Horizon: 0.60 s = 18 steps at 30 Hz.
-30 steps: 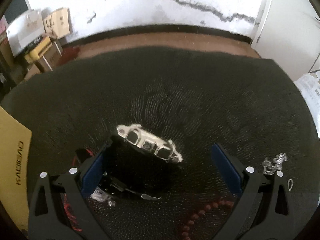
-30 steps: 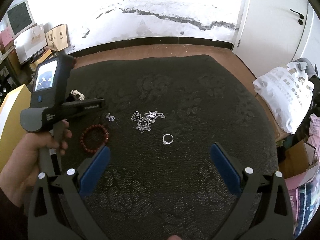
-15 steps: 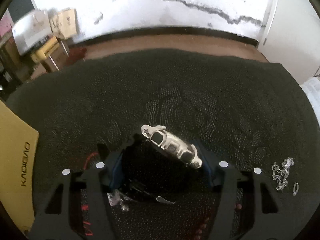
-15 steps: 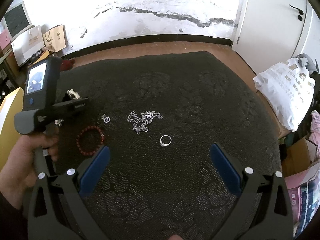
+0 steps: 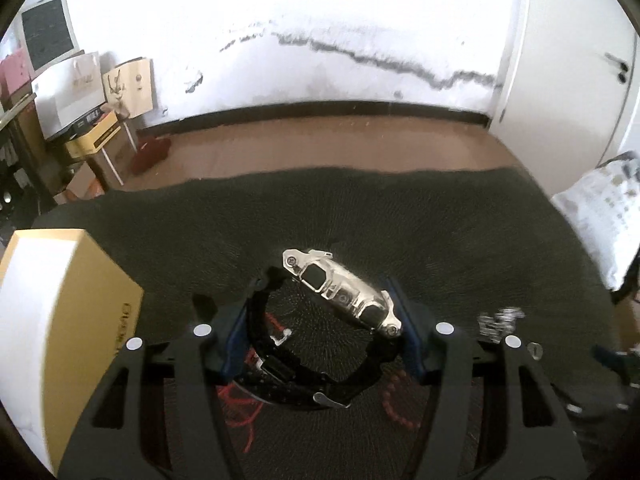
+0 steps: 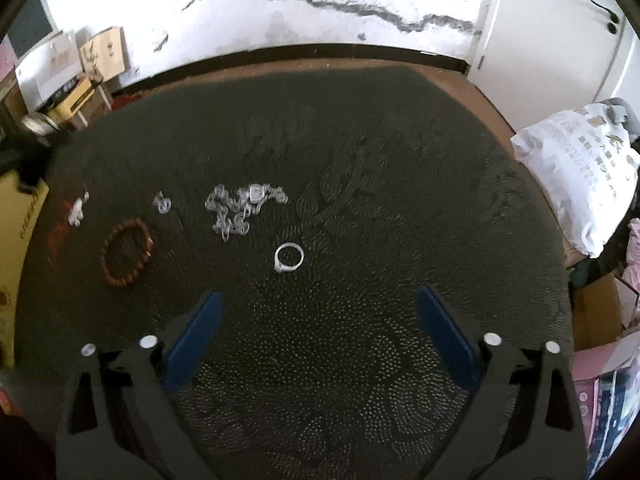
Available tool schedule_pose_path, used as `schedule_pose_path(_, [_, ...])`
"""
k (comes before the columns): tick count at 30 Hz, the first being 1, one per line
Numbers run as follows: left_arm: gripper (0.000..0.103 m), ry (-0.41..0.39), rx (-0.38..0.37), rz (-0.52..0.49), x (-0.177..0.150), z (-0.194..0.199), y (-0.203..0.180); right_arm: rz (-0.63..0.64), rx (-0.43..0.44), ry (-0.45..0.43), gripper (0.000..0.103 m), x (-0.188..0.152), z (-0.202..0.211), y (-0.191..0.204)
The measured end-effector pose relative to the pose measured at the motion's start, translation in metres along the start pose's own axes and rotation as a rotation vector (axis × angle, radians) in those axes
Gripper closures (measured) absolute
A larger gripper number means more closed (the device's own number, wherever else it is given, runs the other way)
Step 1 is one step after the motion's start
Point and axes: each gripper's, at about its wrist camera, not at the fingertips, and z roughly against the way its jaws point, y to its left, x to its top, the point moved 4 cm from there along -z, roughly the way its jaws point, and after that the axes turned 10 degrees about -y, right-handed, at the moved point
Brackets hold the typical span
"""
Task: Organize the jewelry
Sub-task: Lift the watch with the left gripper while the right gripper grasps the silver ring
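Observation:
My left gripper point(image 5: 320, 320) is shut on a watch point(image 5: 340, 294) with a silver case and black strap, held above the dark patterned cloth point(image 5: 400, 220). A yellow box point(image 5: 60, 320) stands at the left. In the right wrist view my right gripper point(image 6: 318, 332) is open and empty above the cloth. Ahead of it lie a silver ring point(image 6: 289, 257), a tangled silver chain point(image 6: 240, 210), a red bead bracelet point(image 6: 127, 251), a small silver piece point(image 6: 162, 203) and another silver piece point(image 6: 77, 210) by a red cord point(image 6: 56, 236).
The yellow box edge point(image 6: 20, 216) shows at the cloth's left. A white printed bag point(image 6: 580, 184) lies off the right edge. Cardboard boxes point(image 5: 128, 84) and shelves stand by the far wall. The chain point(image 5: 498, 320) also shows in the left wrist view.
My left gripper closed on the watch and lifted it, swinging left toward the yellow box. It has left the right wrist view. My right gripper stayed open and moved slightly closer to the ring.

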Motion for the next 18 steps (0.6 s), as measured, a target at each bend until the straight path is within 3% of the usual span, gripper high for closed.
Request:
schedule_pose_path(5, [0.043,0.000,-0.003,0.010,-0.015,0.033,0.017,-0.023,-0.034,0.036,0.020,-0.008,-0.029,0.005])
schedule_pose_path(11, [0.043,0.022,-0.002,0.027,-0.021,0.033,0.026,-0.142,-0.086,-0.035,0.023,-0.003,-0.036,0.006])
schedule_pose_path(13, [0.043,0.025,-0.012,0.033,-0.020,0.032,0.028,-0.145,-0.091,-0.053,0.036,-0.001,-0.036,0.008])
schedule_pose_path(15, [0.043,0.021,-0.015,0.027,-0.019,0.035,0.030,-0.115,-0.080,-0.071,0.061,0.002,-0.035,0.017])
schedule_pose_path(18, [0.043,0.018,-0.015,0.025,-0.019,0.037,0.035,-0.083,-0.056,-0.078,0.081,0.000,-0.032,0.029])
